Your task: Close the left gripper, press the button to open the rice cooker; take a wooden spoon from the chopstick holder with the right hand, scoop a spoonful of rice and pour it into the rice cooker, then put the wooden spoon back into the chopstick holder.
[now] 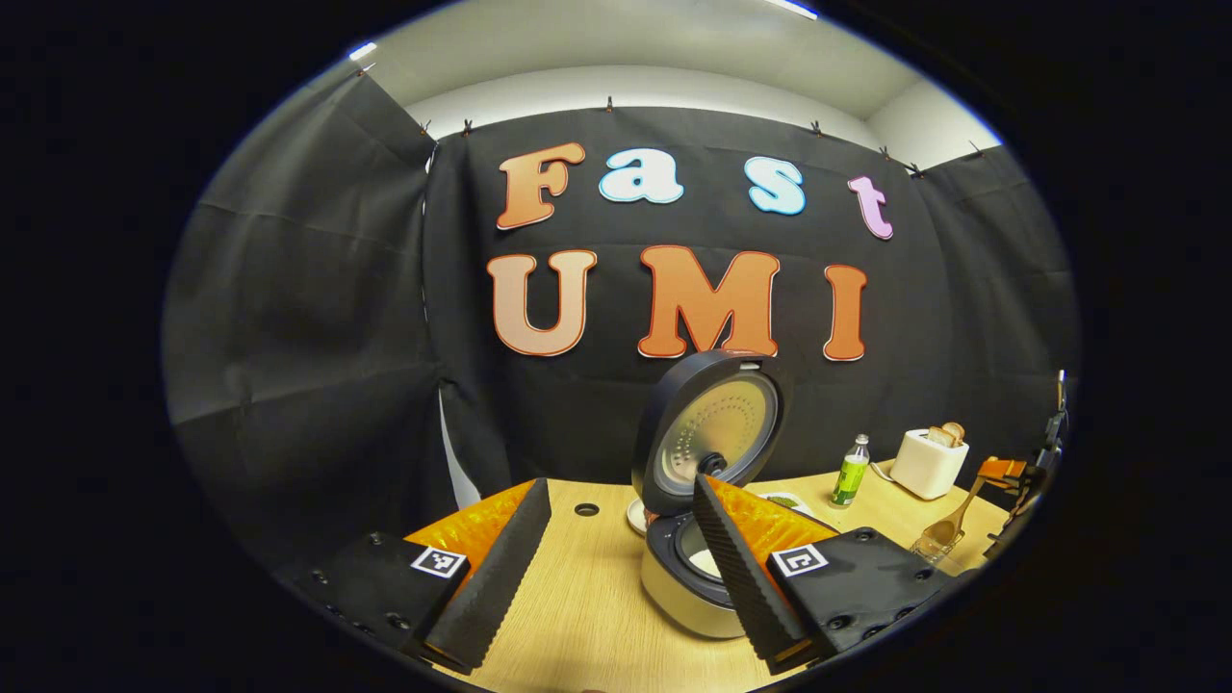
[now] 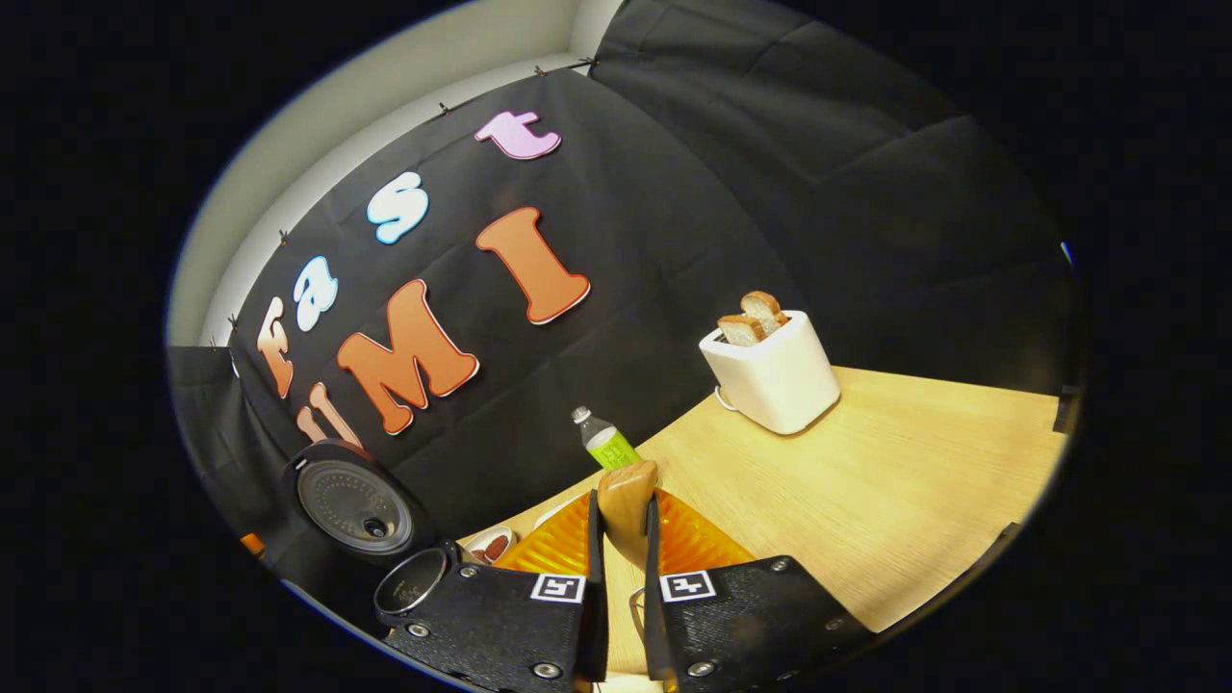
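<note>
The rice cooker (image 1: 685, 587) stands open on the wooden table, its lid (image 1: 717, 433) tipped up and the inner pot showing. My left gripper (image 1: 621, 496) is open, fingers spread wide, and the cooker sits just behind its right finger (image 1: 741, 568). At the far right of the left gripper view, the right gripper (image 1: 1011, 474) holds the wooden spoon (image 1: 953, 525) with its bowl down at a clear glass container (image 1: 929, 551). In the right gripper view, my right gripper (image 2: 624, 510) is shut on the spoon's wooden handle (image 2: 628, 486). The cooker lid (image 2: 351, 500) and pot (image 2: 412, 582) lie at lower left.
A white toaster (image 2: 770, 371) with two bread slices stands at the back right, and a green-labelled bottle (image 2: 606, 443) stands near the wall. A small dish (image 2: 491, 544) and a plate (image 1: 784, 500) sit beside the cooker. Bare tabletop (image 2: 895, 481) stretches right of the spoon.
</note>
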Available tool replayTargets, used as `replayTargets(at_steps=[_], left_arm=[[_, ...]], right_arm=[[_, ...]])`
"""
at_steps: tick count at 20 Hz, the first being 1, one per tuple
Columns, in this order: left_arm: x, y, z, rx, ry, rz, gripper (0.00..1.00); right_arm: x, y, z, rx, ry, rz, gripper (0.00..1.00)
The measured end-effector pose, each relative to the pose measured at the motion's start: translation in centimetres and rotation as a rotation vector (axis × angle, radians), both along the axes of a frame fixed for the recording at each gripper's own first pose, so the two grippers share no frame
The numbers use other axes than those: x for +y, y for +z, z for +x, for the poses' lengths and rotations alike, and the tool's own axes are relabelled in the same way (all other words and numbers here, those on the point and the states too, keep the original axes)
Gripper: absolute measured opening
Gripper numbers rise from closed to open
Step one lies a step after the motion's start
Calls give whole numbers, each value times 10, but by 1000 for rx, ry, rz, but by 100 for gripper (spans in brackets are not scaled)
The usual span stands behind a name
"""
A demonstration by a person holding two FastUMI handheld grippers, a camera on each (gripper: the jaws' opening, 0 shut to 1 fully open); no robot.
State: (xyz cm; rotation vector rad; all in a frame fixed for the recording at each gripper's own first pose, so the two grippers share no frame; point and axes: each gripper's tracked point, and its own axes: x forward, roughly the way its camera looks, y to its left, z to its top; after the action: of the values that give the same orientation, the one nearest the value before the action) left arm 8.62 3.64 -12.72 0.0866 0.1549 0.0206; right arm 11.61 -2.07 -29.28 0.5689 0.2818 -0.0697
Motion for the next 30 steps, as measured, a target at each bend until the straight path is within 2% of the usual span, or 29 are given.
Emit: replayTargets(at_steps=[2,5,7,8,9,10,14,16,18,23,26,28,30], left_arm=[[0,-1,0,1,8,-6,97],[-5,-7,2,16,5,-10,99],[-4,-8,3,21,13,6,99],[-3,-9,3,21,16,11,99],[-3,-9,3,22,18,11,99],[-4,-10,3,22,20,7,97],[-5,-5,6,17,36,0,98],[-10,-3,8,15,39,2,98],[-18,0,14,18,29,-4,97],[-49,20,44,16,7,1,97],[-76,43,77,4,-4,-16,97],[-99,56,105,15,-27,-61,99],[-112,69,136,23,-25,-59,100]], right_arm=[[-2,-8,0,8,5,0,16],[-8,-19,0,40,-9,-60,22],[-23,-11,-2,32,-65,-97,29],[-33,0,-3,10,-99,-122,40],[-41,10,-5,0,-120,-149,45],[-45,16,-8,0,-128,-179,55],[-54,56,-22,-14,-119,-326,87],[-51,74,-29,-13,-99,-377,94],[-48,92,-37,-13,-75,-417,94],[-50,138,-39,-62,-77,-506,94],[-48,160,-43,-89,-66,-543,94],[-52,171,-43,-98,-72,-579,95],[-46,180,-46,-103,-51,-586,95]])
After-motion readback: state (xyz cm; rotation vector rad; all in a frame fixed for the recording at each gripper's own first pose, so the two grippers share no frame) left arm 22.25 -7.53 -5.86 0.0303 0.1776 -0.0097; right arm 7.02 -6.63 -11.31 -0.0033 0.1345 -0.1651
